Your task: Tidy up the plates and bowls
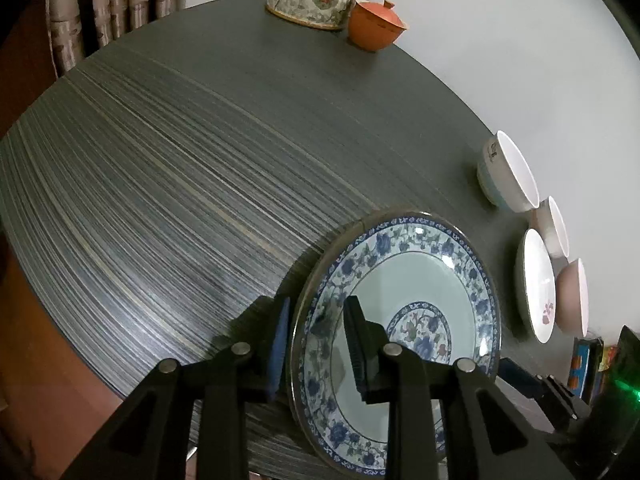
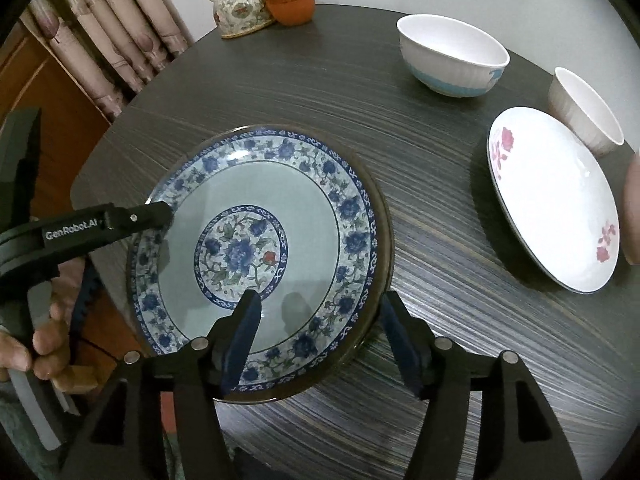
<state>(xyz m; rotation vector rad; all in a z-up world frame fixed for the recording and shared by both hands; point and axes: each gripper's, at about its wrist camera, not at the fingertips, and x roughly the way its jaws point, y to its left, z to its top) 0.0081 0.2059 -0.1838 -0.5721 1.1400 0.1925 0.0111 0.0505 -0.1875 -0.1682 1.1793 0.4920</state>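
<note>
Here the blue-patterned plate [image 2: 260, 248] is seen lying on the dark striped desk [image 2: 440, 208], near its front left edge. The left tool [image 1: 316, 344] is pinched on the plate's left rim, one pad under the rim outside and one finger [image 1: 356, 344] inside the well; in the right wrist view it is seen reaching in from the left, gripped by a hand [image 2: 36, 344]. The right tool [image 2: 320, 344] is spread apart, its jaws straddling the near right rim: the left pad [image 2: 242, 344] is over the plate's well, the right pad [image 2: 402, 344] outside the rim above the desk. No pressing on the rim is visible there, though contact at the left pad cannot be told for sure.

To the right, well apart from the plate, a white plate with pink flowers [image 2: 556, 200] is laid flat. Behind it a white bowl with a blue band [image 2: 454, 56] and a smaller white ribbed bowl [image 2: 584, 112] are set upright. A pinkish bowl [image 1: 574, 296] is partly cut off at the right edge. At the far edge of the desk a floral teapot [image 2: 240, 10] and an orange lidded cup [image 2: 290, 2] are placed touching or just beside each other.
</note>
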